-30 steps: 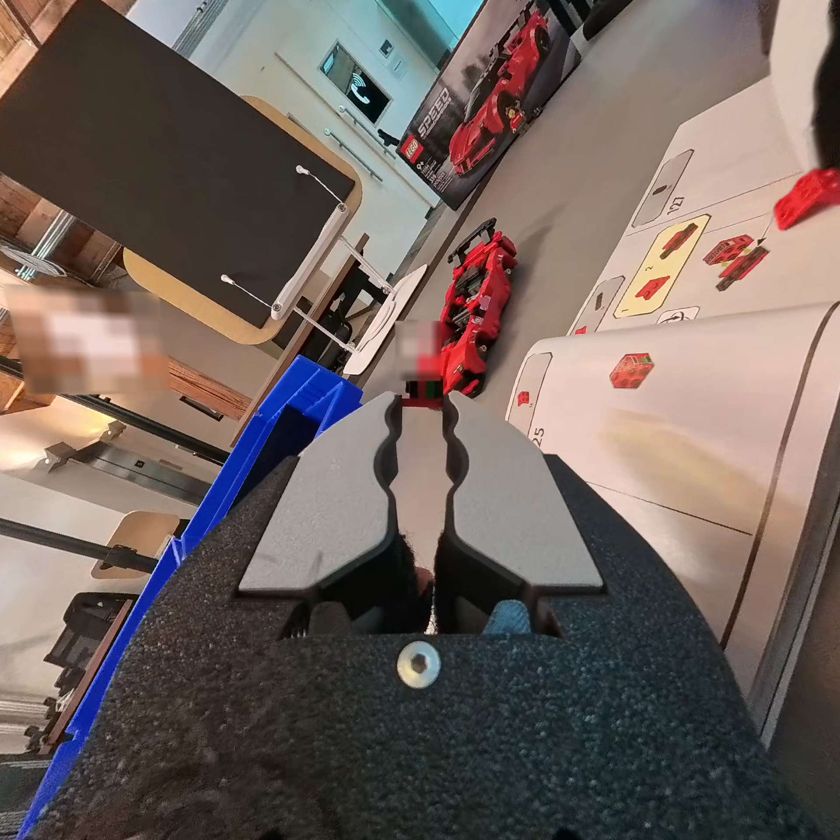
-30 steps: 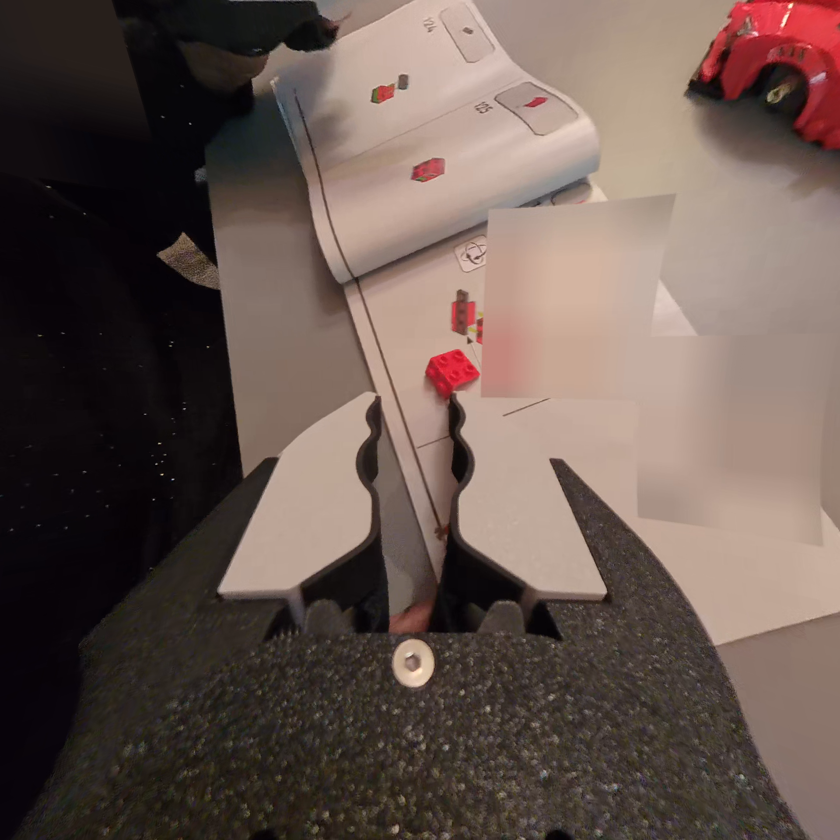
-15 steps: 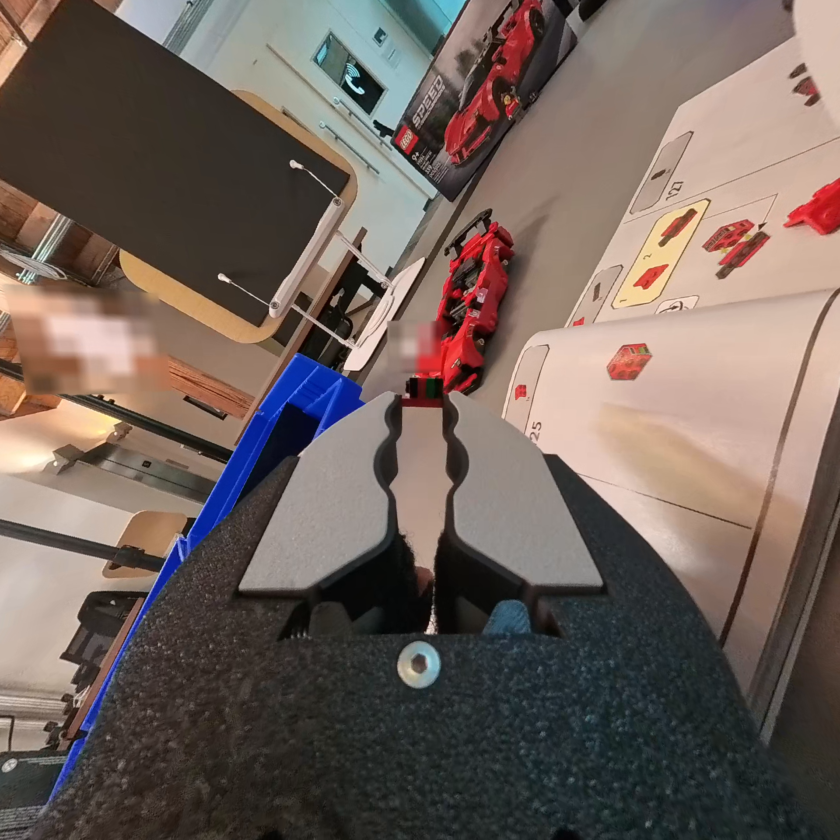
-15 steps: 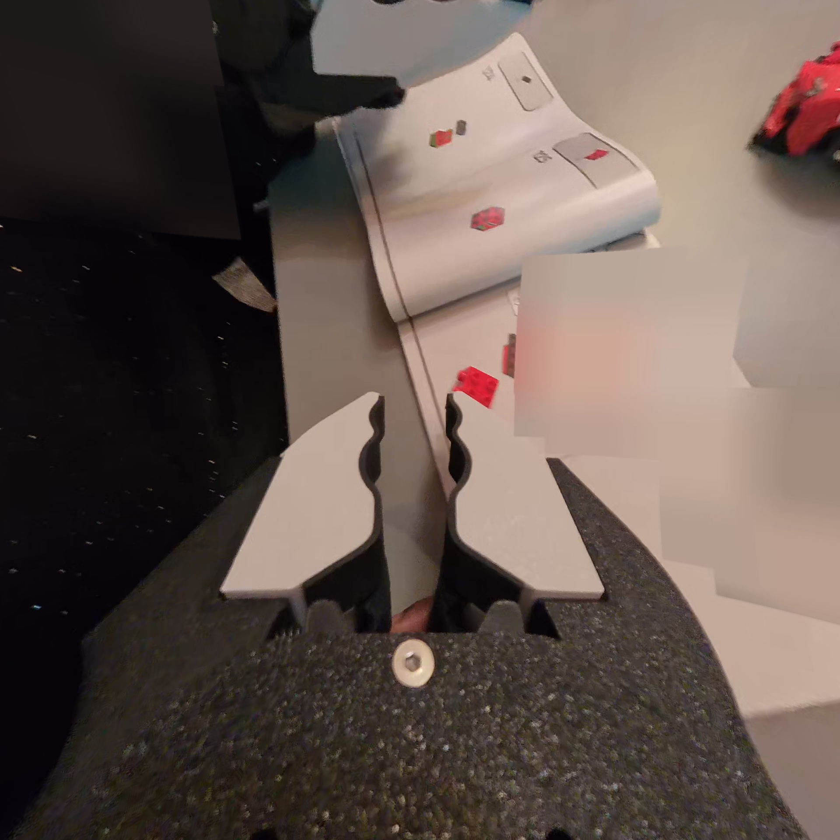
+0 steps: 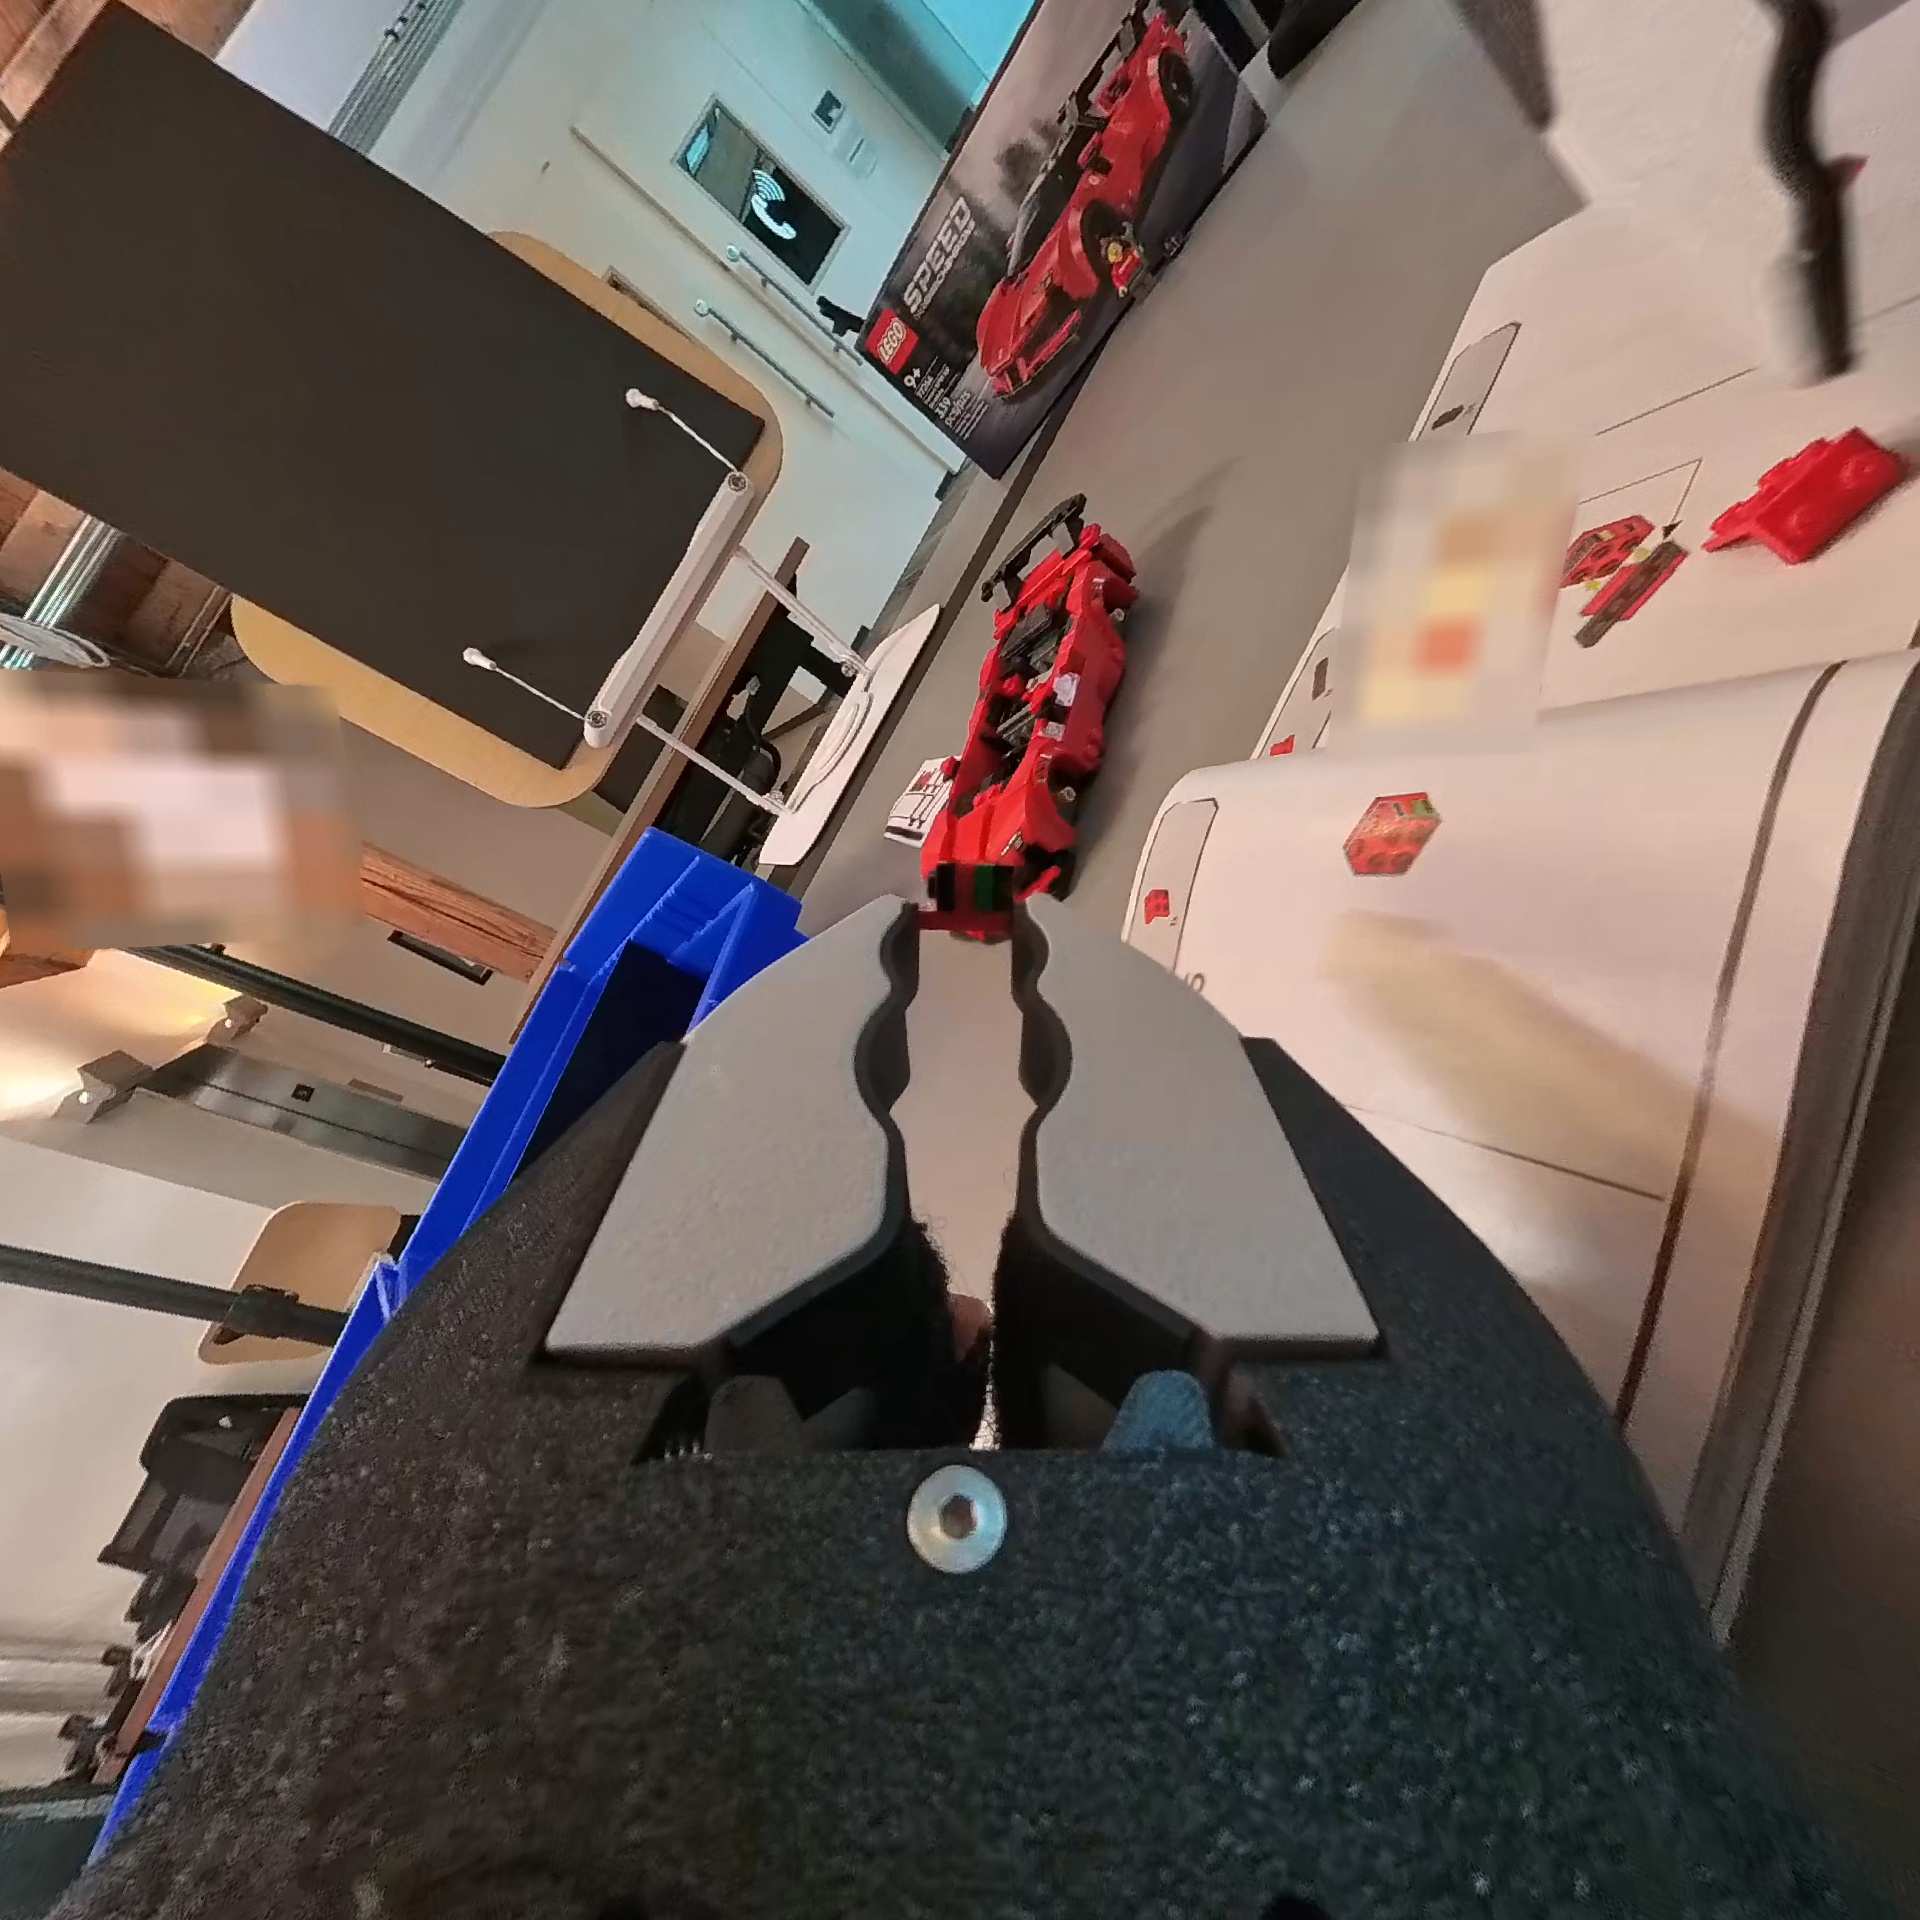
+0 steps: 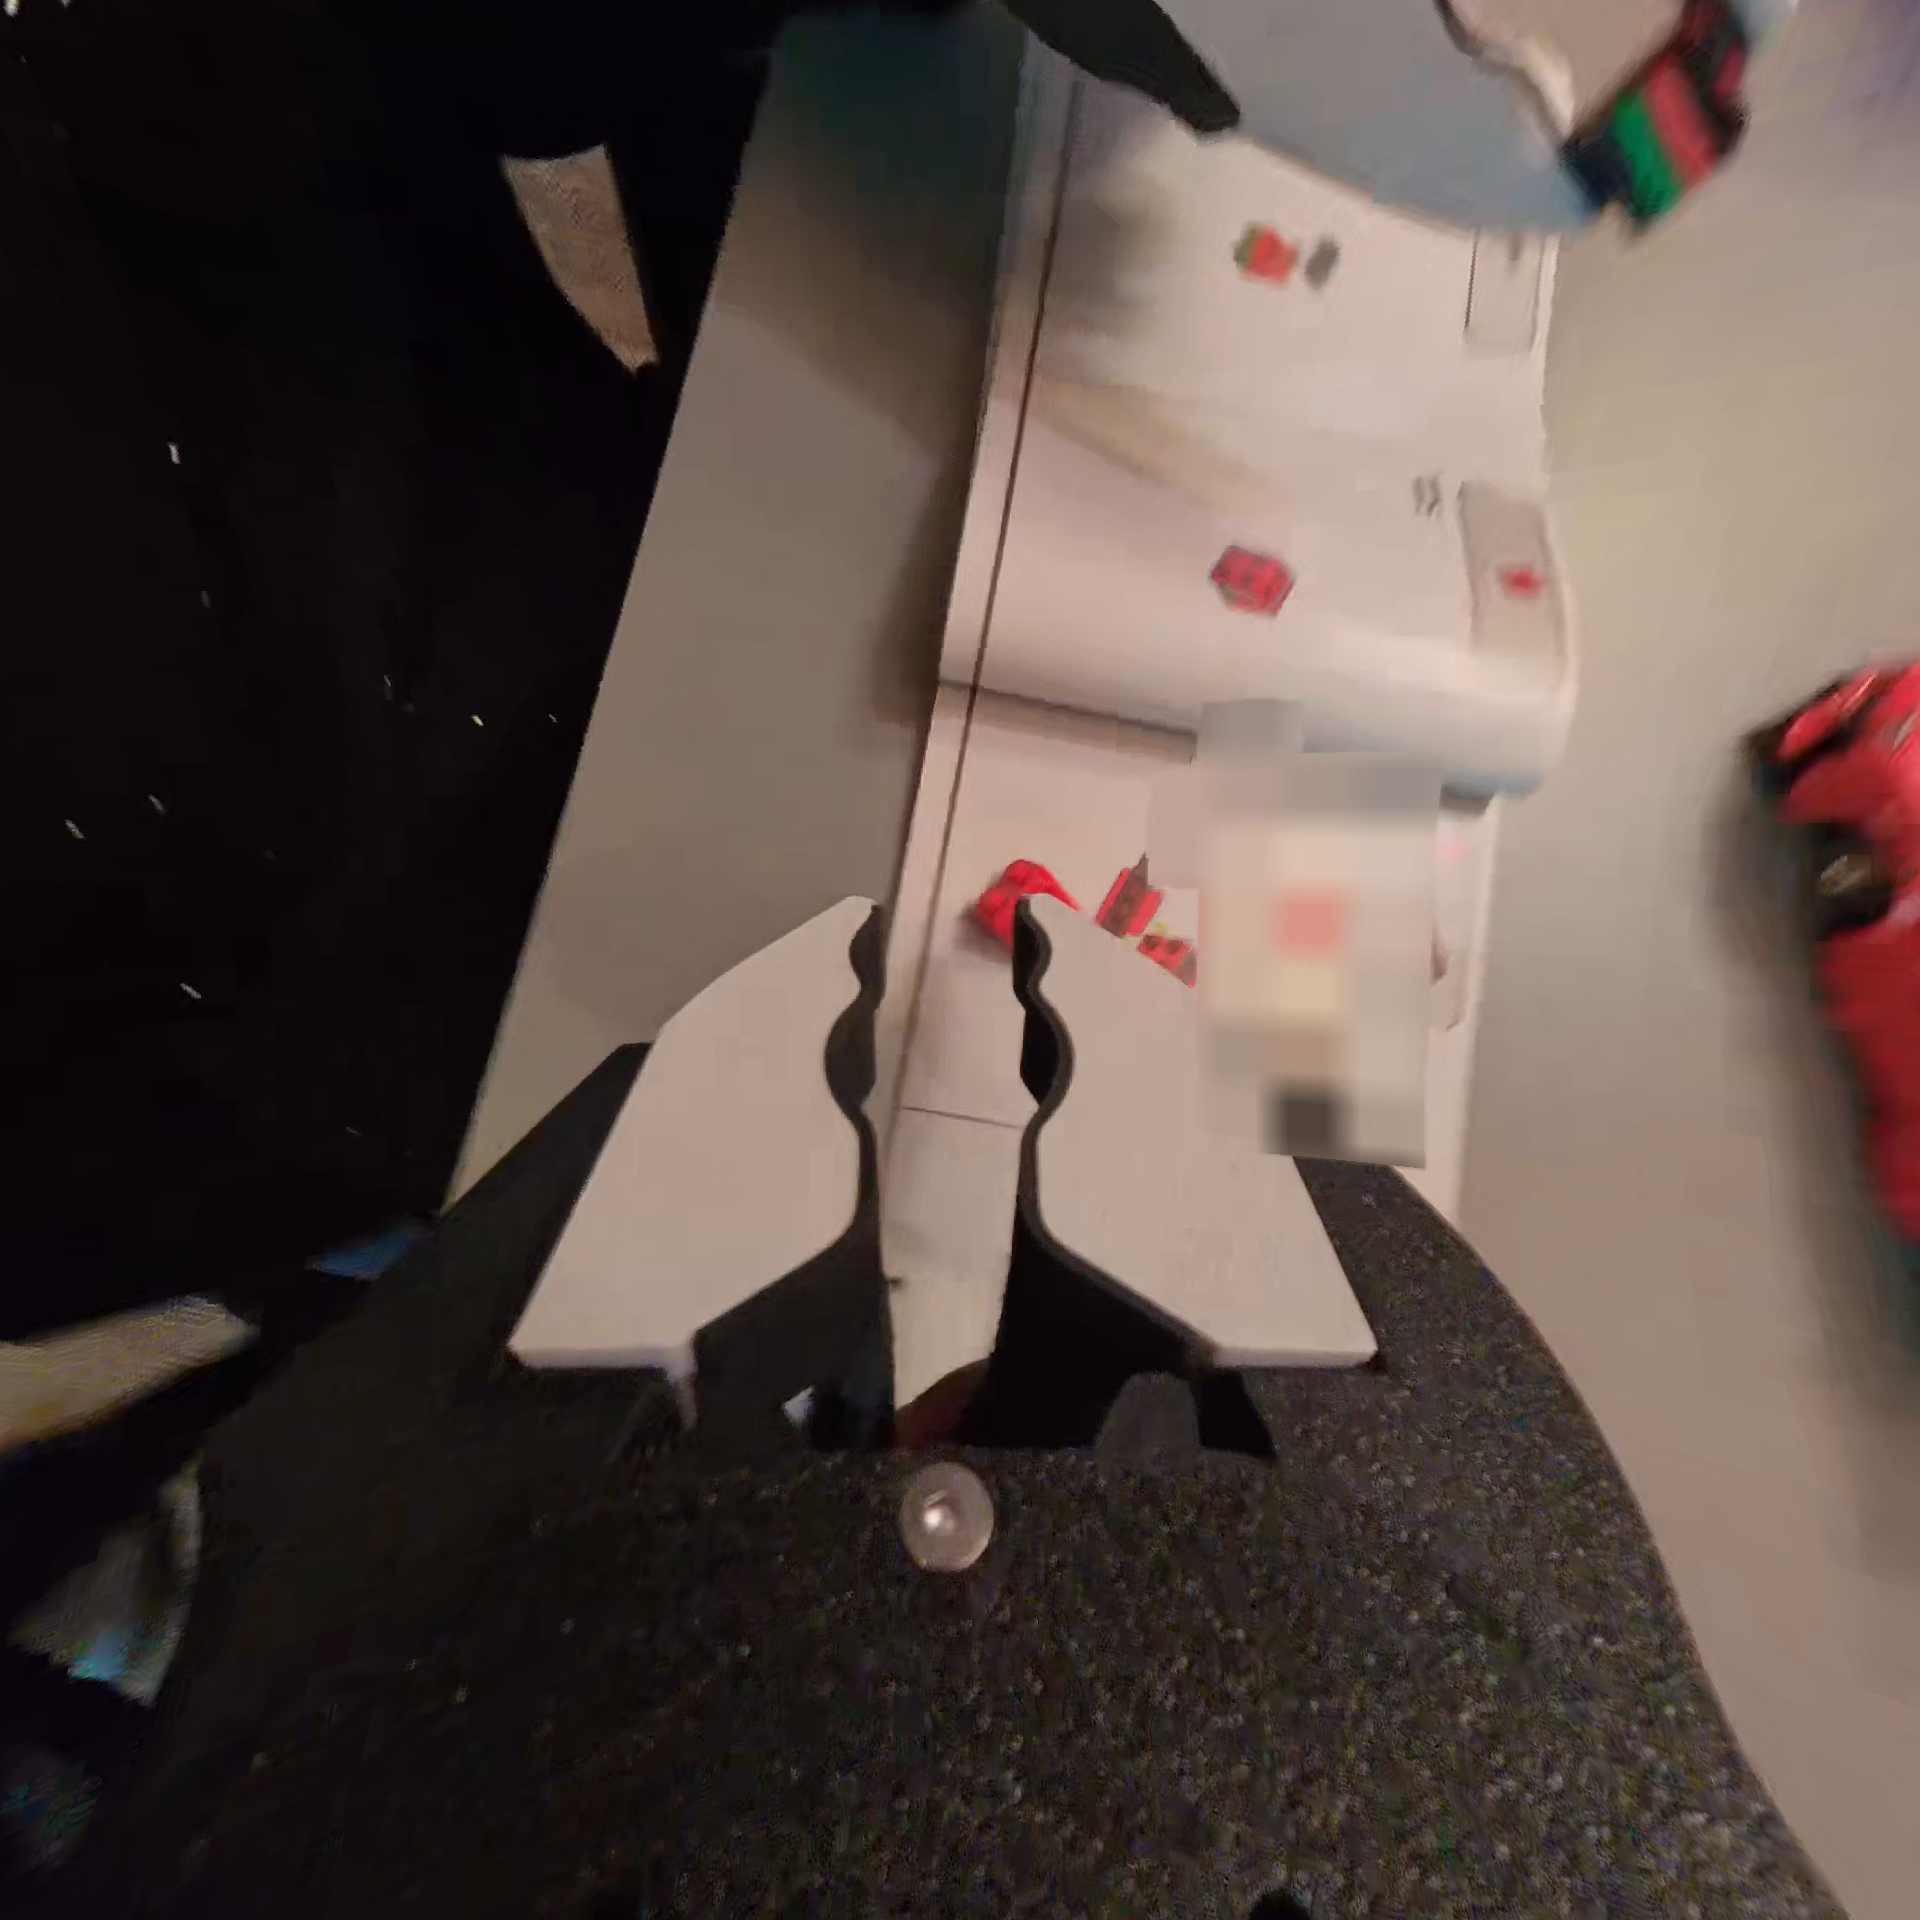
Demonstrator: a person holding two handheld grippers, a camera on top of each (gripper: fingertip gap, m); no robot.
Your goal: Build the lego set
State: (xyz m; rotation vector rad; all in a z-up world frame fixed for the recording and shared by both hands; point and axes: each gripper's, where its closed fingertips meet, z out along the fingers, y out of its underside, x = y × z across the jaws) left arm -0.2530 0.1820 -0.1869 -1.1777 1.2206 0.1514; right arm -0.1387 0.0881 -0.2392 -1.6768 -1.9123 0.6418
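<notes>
My left gripper (image 5: 966, 925) is shut on a small red, black and green lego piece (image 5: 966, 896), held above the grey table. That piece also shows blurred at the top right of the right wrist view (image 6: 1662, 125). My right gripper (image 6: 945, 920) is open and empty, low over the open instruction booklet (image 6: 1247, 416). A loose red brick (image 6: 1000, 902) lies on the page just at its right fingertip. In the left wrist view the brick (image 5: 1808, 509) lies on the booklet (image 5: 1507, 987), with the right gripper (image 5: 1813, 260) blurred above it.
A built red lego car (image 5: 1039, 727) stands on the table (image 5: 1195, 520) beyond the booklet, and shows in the right wrist view (image 6: 1860, 883). The set's box (image 5: 1060, 239) stands at the back. A blue bin (image 5: 623, 1018) is on the left. The table edge (image 6: 665, 623) drops off left. Across from one pair of fingers to the other is roughly 15 cm.
My right gripper has swung and turned, still open, and the red brick now sits at its right fingertip. It has come back into the left wrist view. My left gripper has barely moved.
</notes>
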